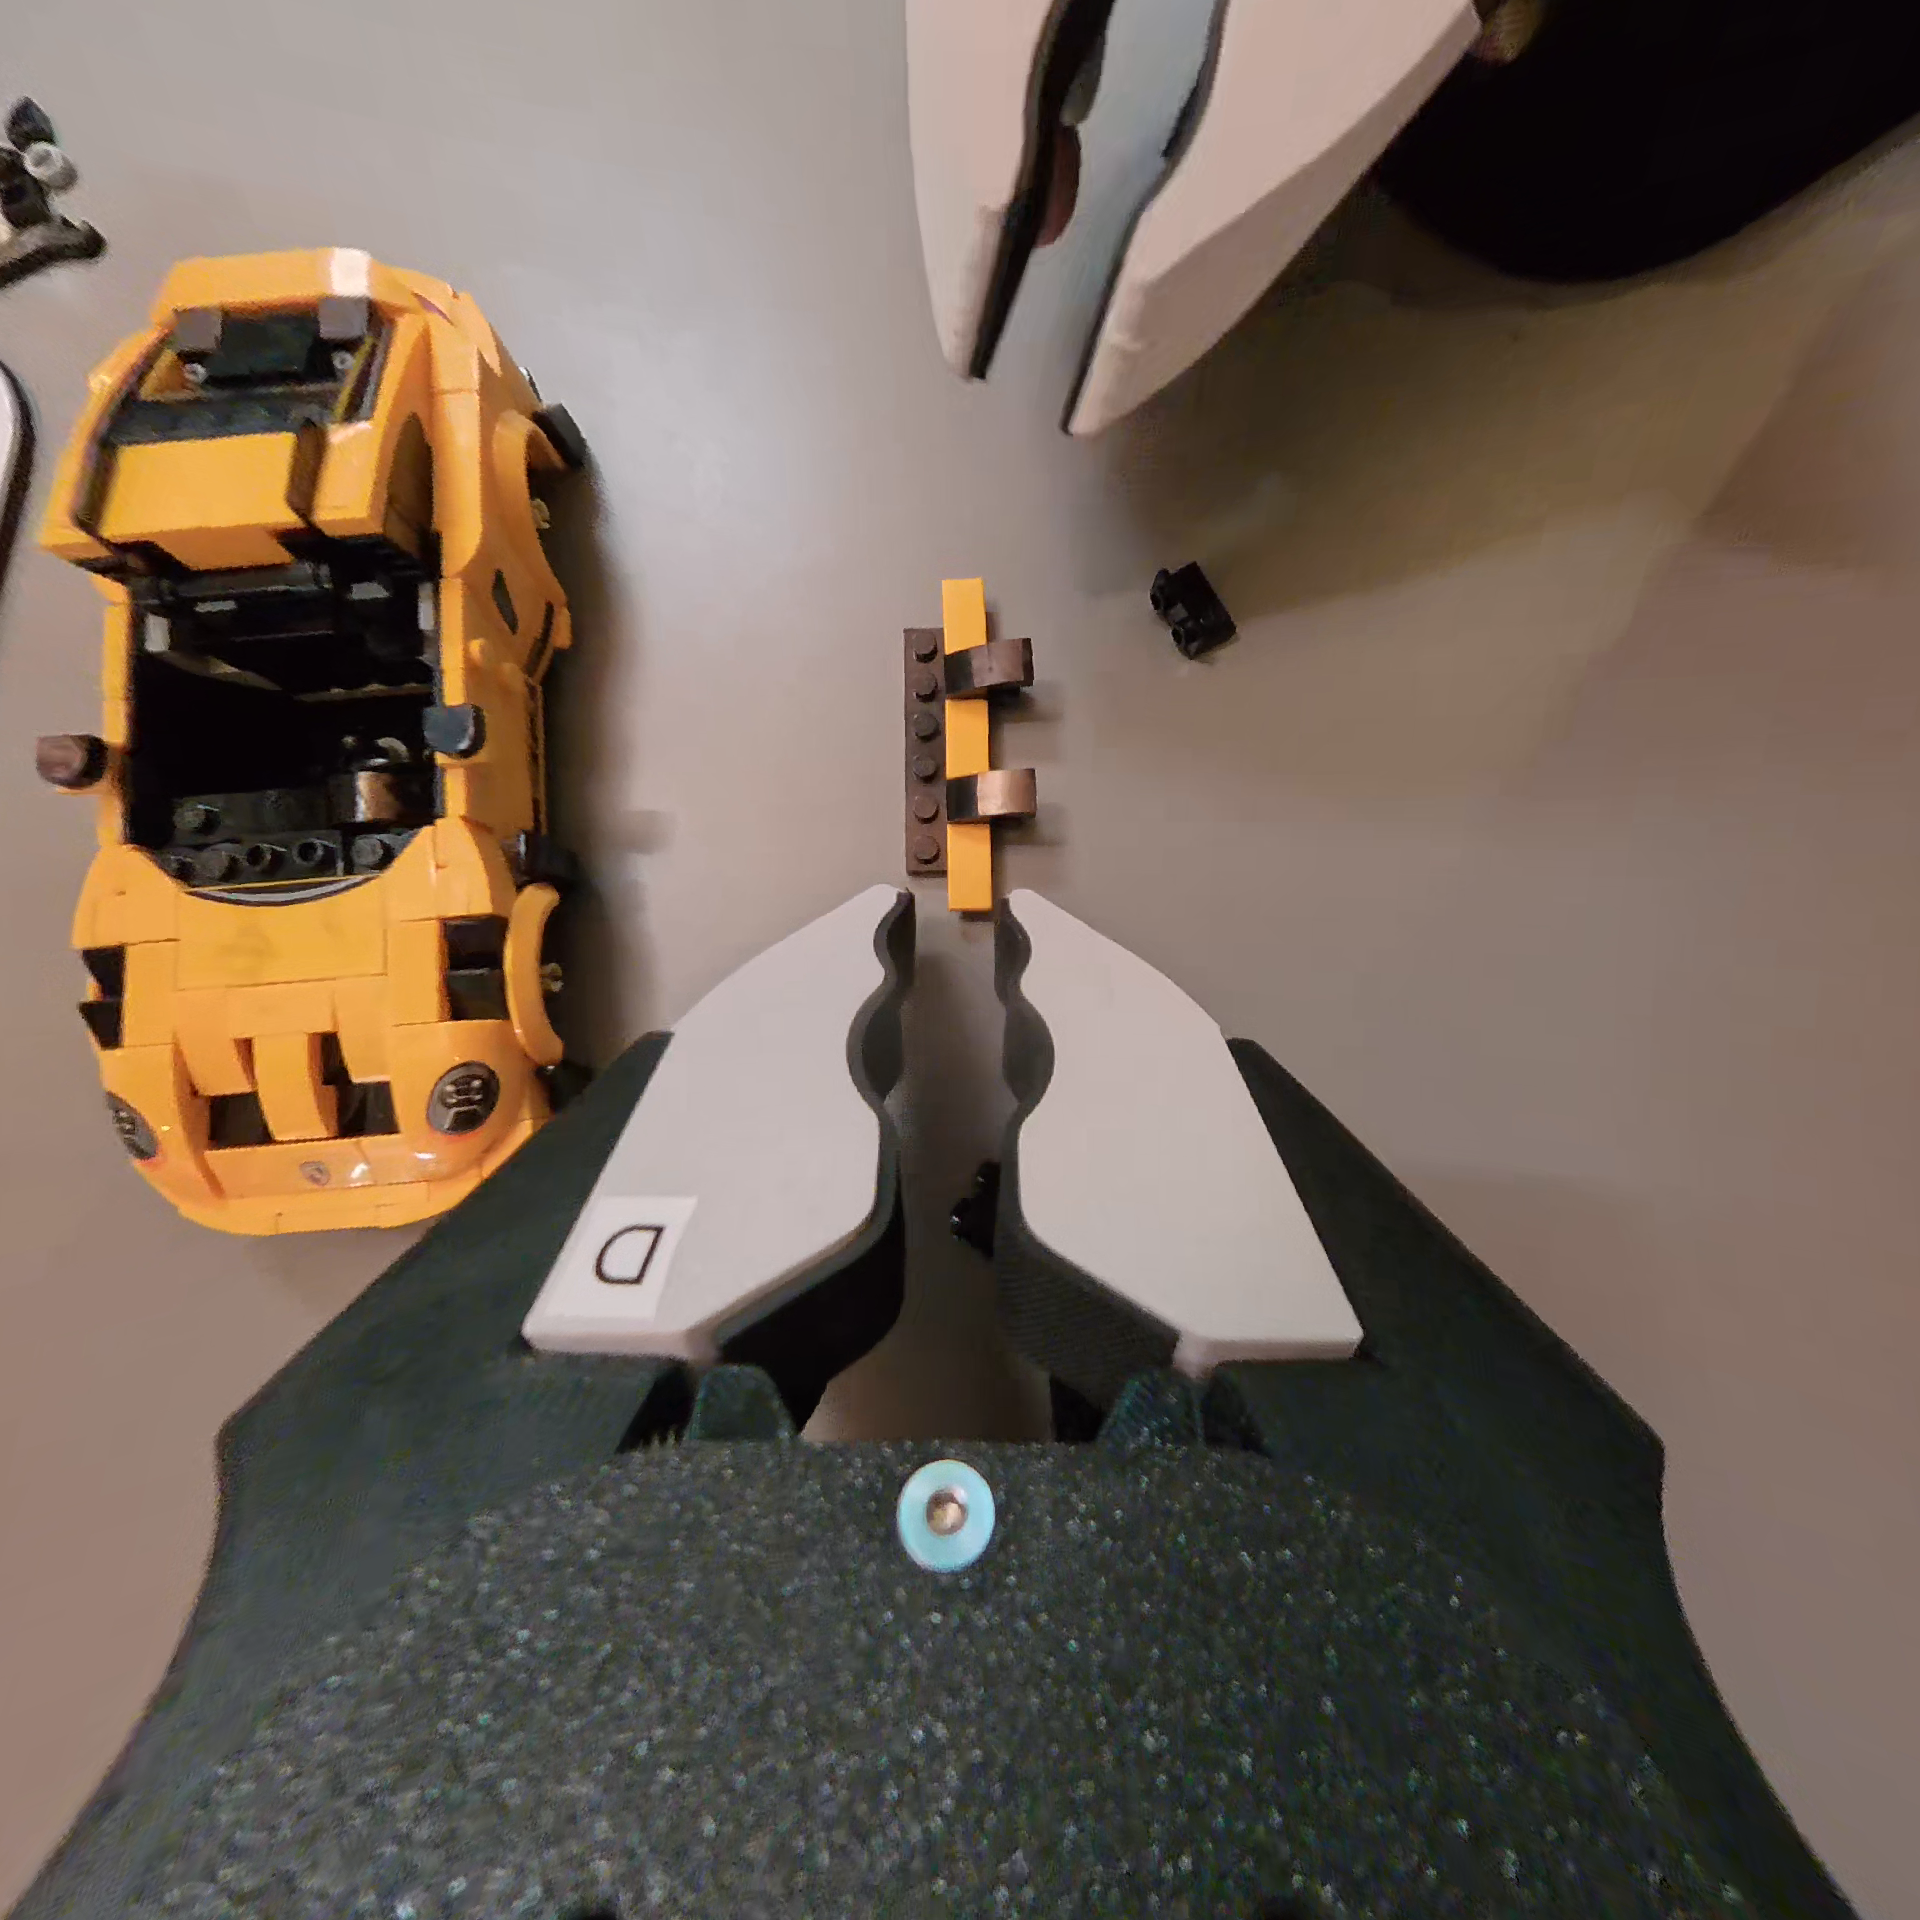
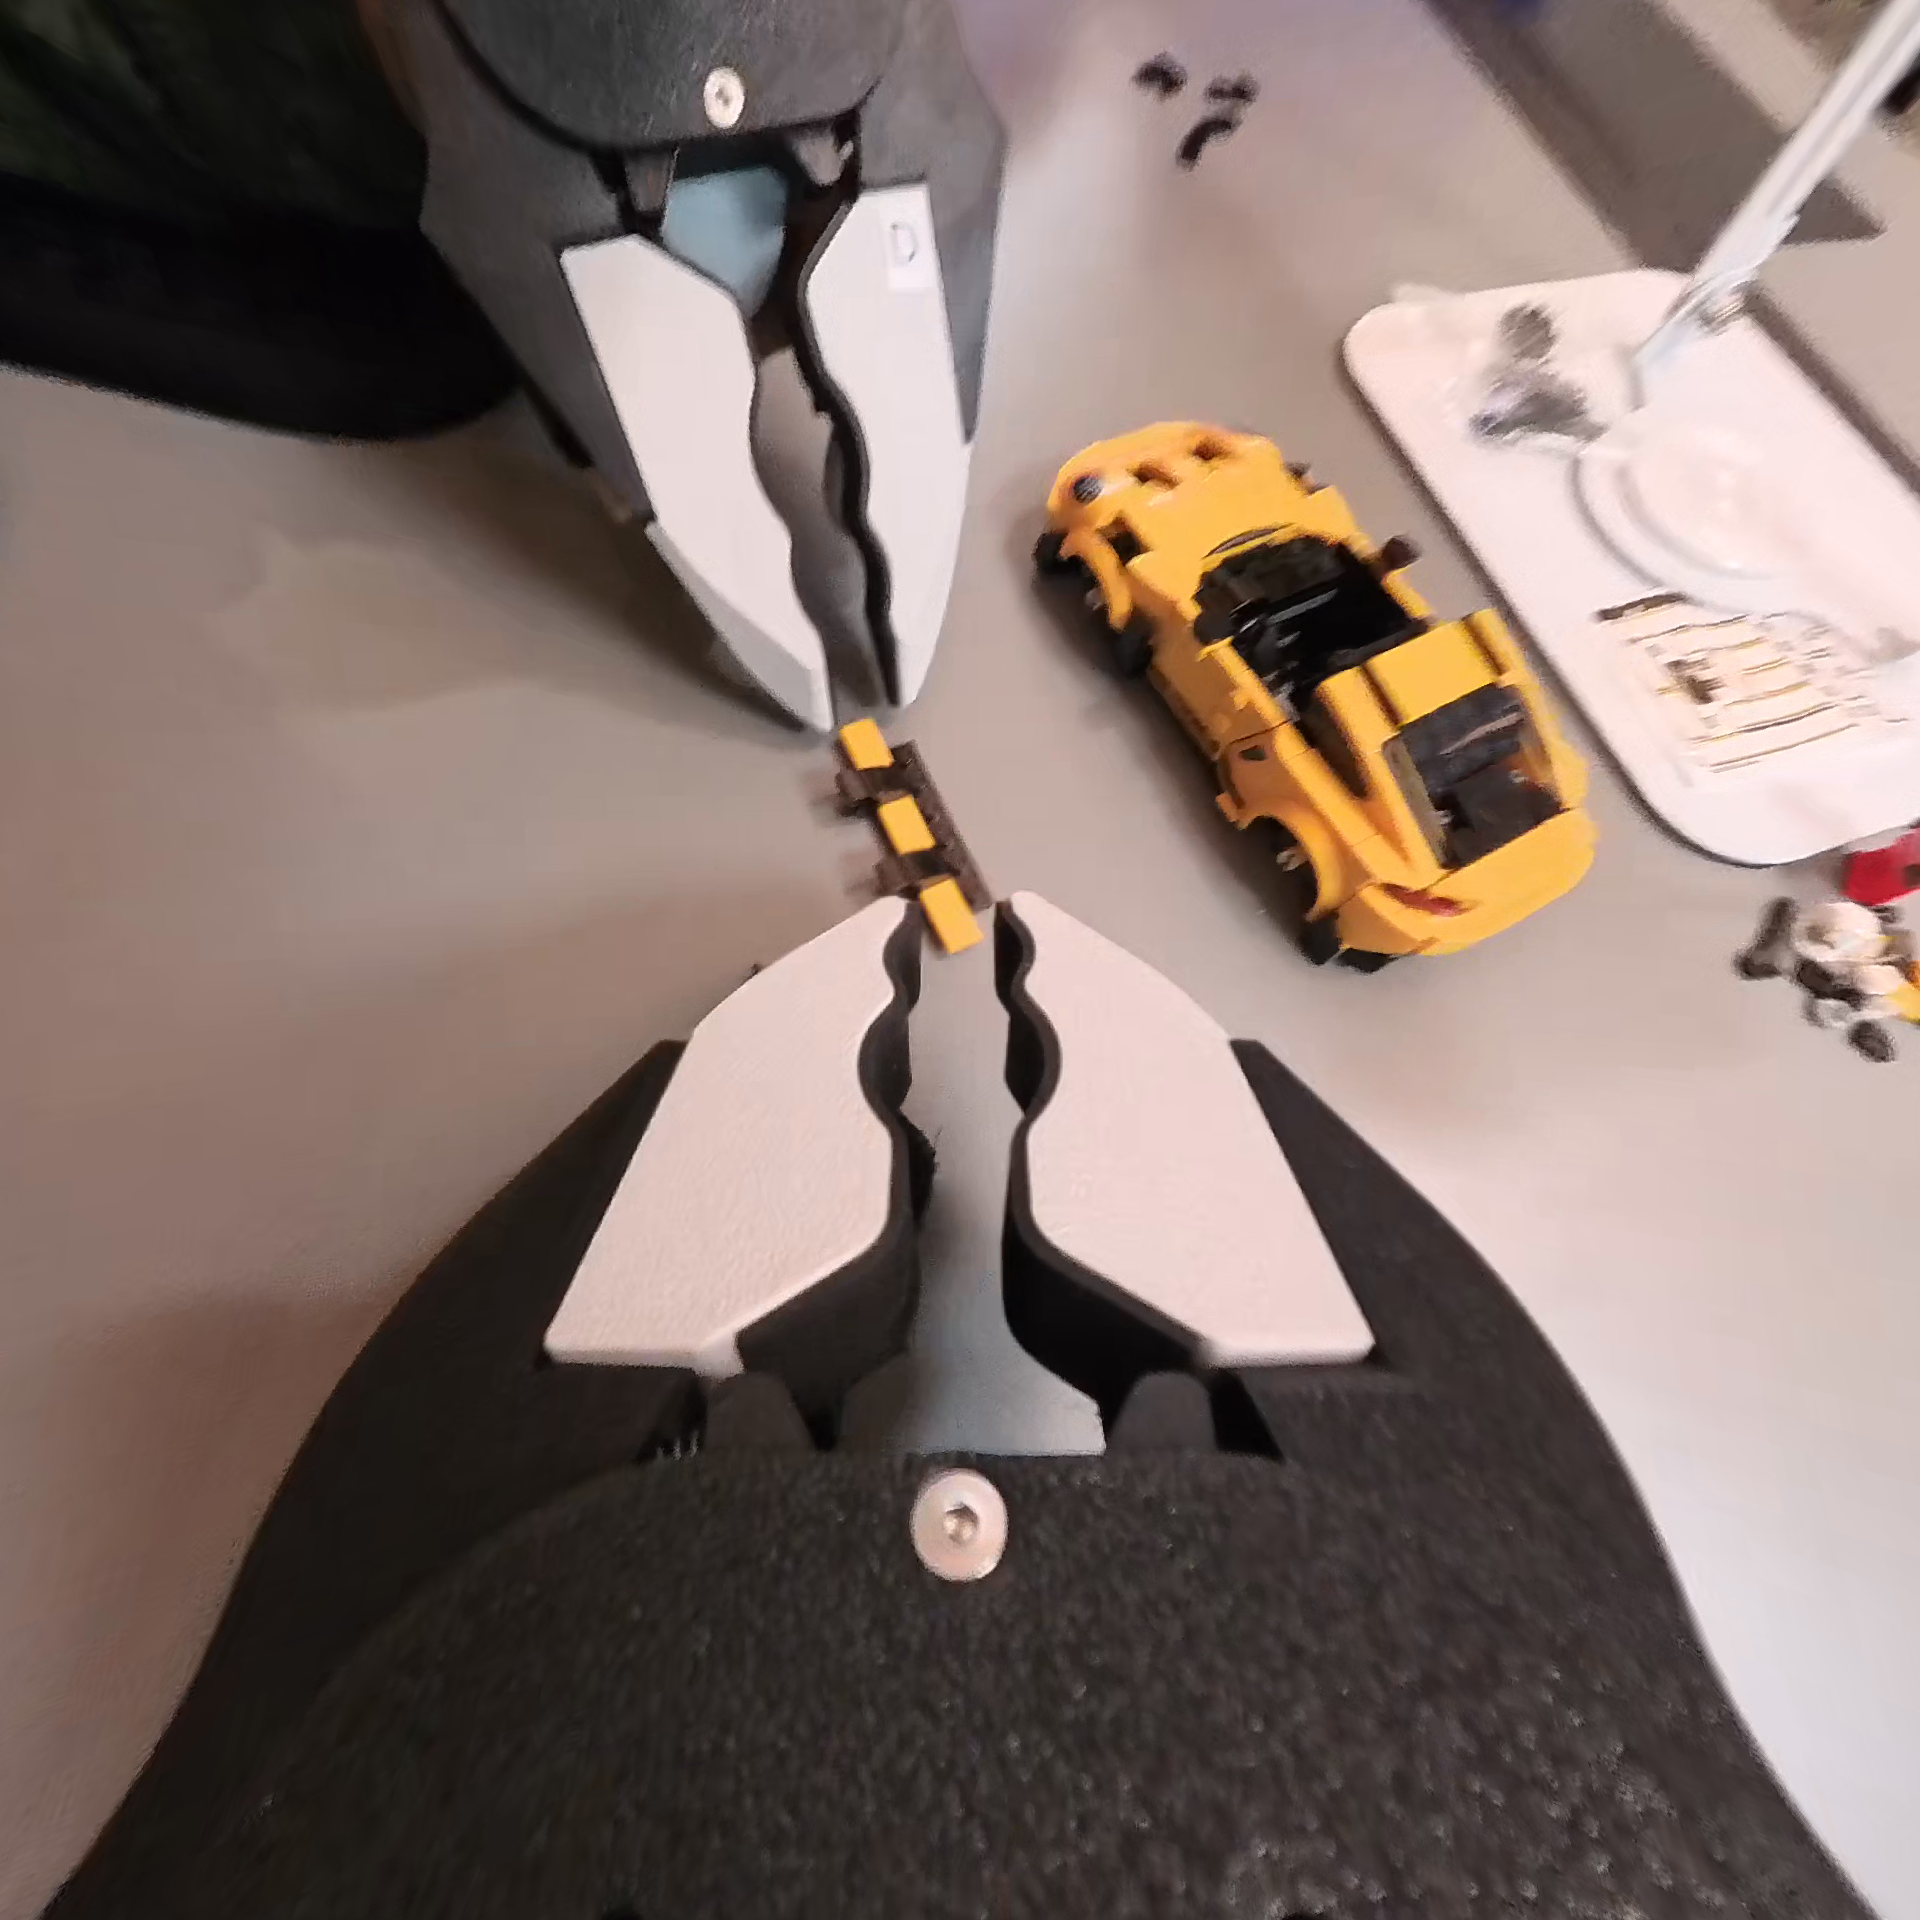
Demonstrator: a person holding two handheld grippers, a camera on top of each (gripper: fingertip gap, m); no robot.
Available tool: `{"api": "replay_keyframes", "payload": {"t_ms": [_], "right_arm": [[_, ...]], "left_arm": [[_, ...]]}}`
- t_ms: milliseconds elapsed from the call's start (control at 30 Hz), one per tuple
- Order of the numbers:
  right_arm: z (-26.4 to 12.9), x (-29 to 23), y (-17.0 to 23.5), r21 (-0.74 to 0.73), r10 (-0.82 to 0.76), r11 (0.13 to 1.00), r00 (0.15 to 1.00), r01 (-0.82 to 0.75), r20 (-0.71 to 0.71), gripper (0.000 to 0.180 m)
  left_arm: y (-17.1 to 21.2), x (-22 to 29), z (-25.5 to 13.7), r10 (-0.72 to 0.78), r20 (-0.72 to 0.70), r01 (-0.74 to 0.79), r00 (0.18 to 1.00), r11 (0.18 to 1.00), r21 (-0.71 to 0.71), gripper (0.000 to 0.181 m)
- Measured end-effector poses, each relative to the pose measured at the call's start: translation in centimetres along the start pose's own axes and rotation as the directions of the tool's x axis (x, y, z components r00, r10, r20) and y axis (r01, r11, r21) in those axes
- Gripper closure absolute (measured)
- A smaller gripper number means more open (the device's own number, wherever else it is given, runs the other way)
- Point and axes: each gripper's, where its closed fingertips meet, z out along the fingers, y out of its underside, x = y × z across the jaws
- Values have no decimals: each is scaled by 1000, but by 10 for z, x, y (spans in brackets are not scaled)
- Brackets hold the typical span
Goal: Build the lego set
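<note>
A small sub-assembly (image 1: 964, 743), an orange strip on a dark studded plate with two dark curved pieces across it, lies flat on the grey table. My left gripper (image 1: 956, 906) is narrowly open, its tips at the strip's near end without clamping it. My right gripper (image 2: 951, 920) is also narrowly open at the strip's other end (image 2: 948, 914). Each gripper shows in the other's view: right gripper (image 1: 1029, 400), left gripper (image 2: 862, 712). The part-built yellow car (image 1: 301, 727) (image 2: 1320, 707) stands on the table beside them, its cabin open.
A small black brick (image 1: 1193, 610) lies right of the sub-assembly. Another black piece (image 1: 975, 1216) shows through the gap between my left fingers. A white tray (image 2: 1392, 436) holds a plastic bag and a printed sheet. Loose pieces (image 2: 1839, 971) (image 2: 1205, 99) (image 1: 42, 187) lie scattered. There is about 8 cm between the tips of the two grippers.
</note>
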Motion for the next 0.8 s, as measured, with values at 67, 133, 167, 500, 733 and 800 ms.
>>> {"api": "replay_keyframes", "payload": {"t_ms": [67,133,167,500,733,800], "right_arm": [[-7,11,-13,83,13,997,998,-8,-63,167],[-17,21,-27,178,49,984,992,-28,-113,167],[-21,26,-33,221,69,975,989,-39,-131,167],[-30,39,-36,278,94,960,977,-38,-191,167],[-26,36,-22,195,56,980,985,-23,-162,168],[-26,31,-18,154,32,988,990,-10,-138,168]], "left_arm": [[-6,-3,-4,-4,18,4,1000,999,41,167],[-17,-10,-12,-17,53,11,998,994,109,171],[-23,-12,-16,-28,61,18,998,989,148,173],[-37,-29,-30,-83,124,44,989,957,287,166],[-29,-17,-16,-53,72,37,996,977,210,160],[-25,-7,-8,-33,45,25,998,987,160,159]]}}
